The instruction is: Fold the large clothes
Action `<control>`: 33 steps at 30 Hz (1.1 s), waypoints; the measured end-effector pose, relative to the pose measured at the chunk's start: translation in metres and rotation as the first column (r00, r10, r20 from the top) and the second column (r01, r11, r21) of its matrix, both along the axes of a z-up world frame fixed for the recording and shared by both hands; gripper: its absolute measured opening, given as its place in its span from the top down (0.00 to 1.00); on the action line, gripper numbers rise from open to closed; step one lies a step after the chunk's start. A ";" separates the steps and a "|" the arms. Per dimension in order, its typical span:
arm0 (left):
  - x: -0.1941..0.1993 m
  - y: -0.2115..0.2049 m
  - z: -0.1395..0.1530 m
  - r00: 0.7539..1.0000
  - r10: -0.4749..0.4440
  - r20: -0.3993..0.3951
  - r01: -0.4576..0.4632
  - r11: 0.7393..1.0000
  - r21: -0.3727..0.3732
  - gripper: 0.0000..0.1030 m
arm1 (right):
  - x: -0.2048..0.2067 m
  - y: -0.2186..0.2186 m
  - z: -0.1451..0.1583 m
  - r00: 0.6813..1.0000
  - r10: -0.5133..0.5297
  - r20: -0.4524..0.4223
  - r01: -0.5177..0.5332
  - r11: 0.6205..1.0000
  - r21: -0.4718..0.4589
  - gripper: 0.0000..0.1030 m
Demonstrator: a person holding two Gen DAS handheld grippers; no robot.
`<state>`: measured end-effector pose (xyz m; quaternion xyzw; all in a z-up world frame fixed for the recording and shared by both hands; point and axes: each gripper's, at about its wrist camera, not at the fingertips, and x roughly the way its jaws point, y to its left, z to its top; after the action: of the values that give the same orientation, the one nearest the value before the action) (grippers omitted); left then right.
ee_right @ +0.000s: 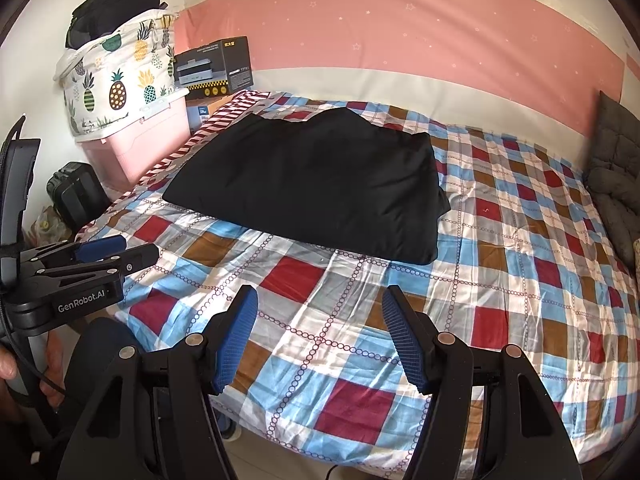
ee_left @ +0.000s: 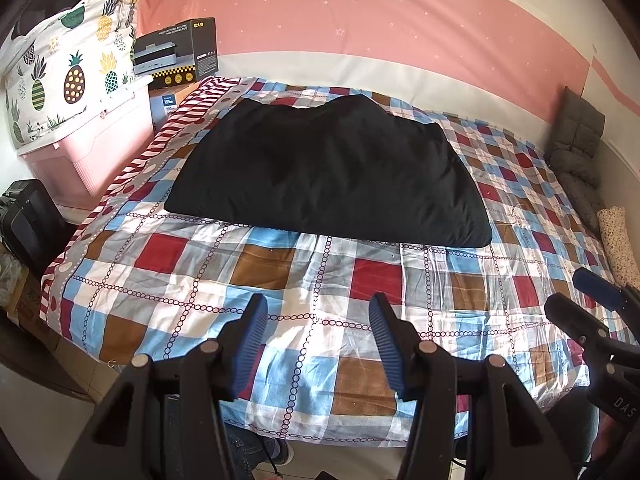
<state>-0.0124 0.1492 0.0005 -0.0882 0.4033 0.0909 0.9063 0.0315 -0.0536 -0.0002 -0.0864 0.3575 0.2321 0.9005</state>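
Black garment [ee_left: 328, 172] folded into a thick rectangle, lying flat on the checked quilt [ee_left: 280, 272] toward the bed's far left corner, well apart from both grippers. Left gripper [ee_left: 318, 344] held above the near edge of the bed, jaws spread, nothing between the blue pads [ee_left: 252, 344]. Right gripper [ee_right: 320, 340] likewise above the near edge, jaws spread and empty. Pink storage bin [ee_left: 100, 148] beside the bed's left edge, bearing a pineapple-print bag [ee_left: 68, 60]. Black appliance box [ee_left: 176, 50] at the far left corner. Grey cushions [ee_left: 576, 148] along the right edge.
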 end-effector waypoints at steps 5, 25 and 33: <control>0.000 0.001 0.000 1.000 0.004 -0.002 -0.004 1.000 0.003 0.47 | 0.000 -0.001 0.000 1.000 0.000 -0.001 0.000 1.000 -0.001 0.37; -0.001 0.001 -0.003 1.000 0.006 -0.012 -0.006 1.000 0.013 0.47 | -0.001 0.001 -0.001 1.000 -0.001 -0.010 0.001 1.000 0.000 0.37; -0.001 0.001 -0.004 1.000 0.009 -0.013 -0.009 1.000 0.020 0.47 | -0.002 0.001 -0.002 1.000 -0.003 -0.008 0.003 1.000 0.001 0.37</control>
<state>-0.0136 0.1504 -0.0031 -0.0804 0.4077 0.0995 0.9041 0.0299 -0.0525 -0.0024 -0.0844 0.3611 0.2314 0.8994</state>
